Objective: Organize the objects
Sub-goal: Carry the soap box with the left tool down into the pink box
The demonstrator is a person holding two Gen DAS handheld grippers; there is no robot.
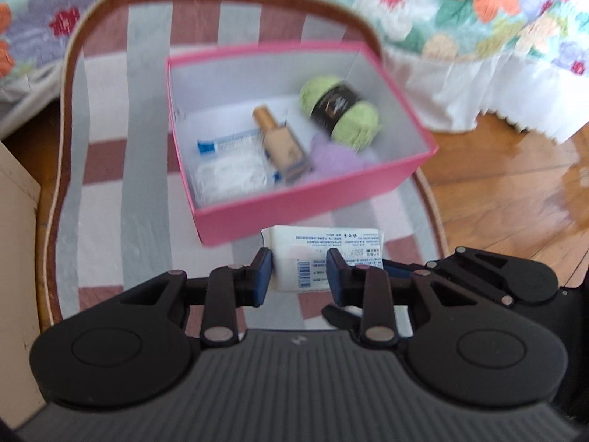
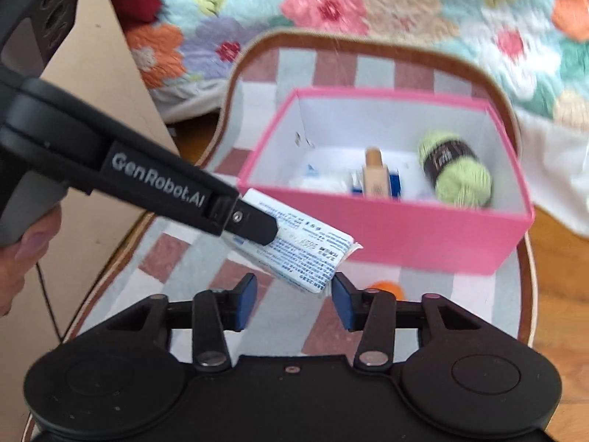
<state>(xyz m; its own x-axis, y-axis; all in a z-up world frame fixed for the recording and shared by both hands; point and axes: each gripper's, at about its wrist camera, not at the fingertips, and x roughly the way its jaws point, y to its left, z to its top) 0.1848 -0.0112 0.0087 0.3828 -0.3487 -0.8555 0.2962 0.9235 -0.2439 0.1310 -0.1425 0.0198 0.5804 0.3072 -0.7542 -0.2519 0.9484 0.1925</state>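
Between the blue pads of your left hand-held gripper (image 1: 300, 270) sits a white packet (image 1: 324, 254) with printed text, and both pads press on its sides, so this gripper is closed on the packet. It hangs just before the near wall of the pink box (image 1: 294, 217), above the striped cushion (image 1: 110, 169), and it is not yet over the opening. Your right hand-held gripper (image 2: 294, 300) is open and holds nothing; one of its pads is very near to the free corner of the packet, maybe touching it, but I cannot tell.

Inside the box you already have a ball of green yarn (image 1: 340, 112), a small bottle with a gold cap (image 1: 283, 143), a blue and white pouch (image 1: 232, 162) and something purple (image 1: 335, 156). I judge the step in hand is to bring the packet over the rim and put it down inside.

To do this well, lift the packet a little higher first, so its lower edge does not hit the pink wall and push the light box along the cushion. Aim for the bare white floor at the far left of the box. Keep the right gripper away from the packet corner, because a touch can turn it in the pads. Open the left gripper only when the packet is low inside the box.
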